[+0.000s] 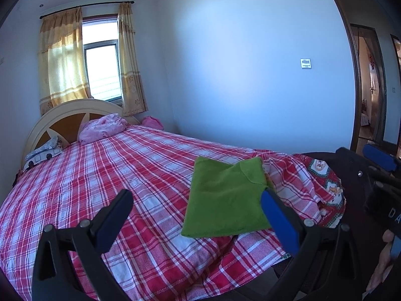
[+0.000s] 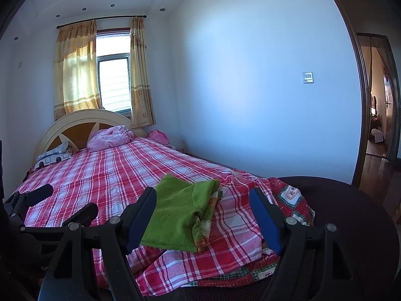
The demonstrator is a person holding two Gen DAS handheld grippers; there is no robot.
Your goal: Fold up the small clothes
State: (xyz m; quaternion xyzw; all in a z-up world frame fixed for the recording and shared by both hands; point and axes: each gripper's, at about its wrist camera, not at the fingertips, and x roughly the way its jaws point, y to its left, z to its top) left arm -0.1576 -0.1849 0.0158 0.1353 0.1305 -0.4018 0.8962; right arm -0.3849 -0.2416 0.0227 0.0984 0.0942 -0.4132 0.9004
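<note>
Folded green garment (image 1: 225, 198) lies on the bed (image 1: 112, 175). Left claw (image 1: 195, 208) and right claw (image 2: 203, 208) hang spread, empty, near the garment.

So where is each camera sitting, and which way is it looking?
Left wrist view: sits on the left gripper, looks along its open fingers across the plaid bed toward the window; the right gripper and a hand show at the right edge.
Right wrist view: sits on the right gripper, faces the same way; the left gripper shows at the left.
Both share the green cloth, folded on the bed, plus the headboard and curtains.
</note>
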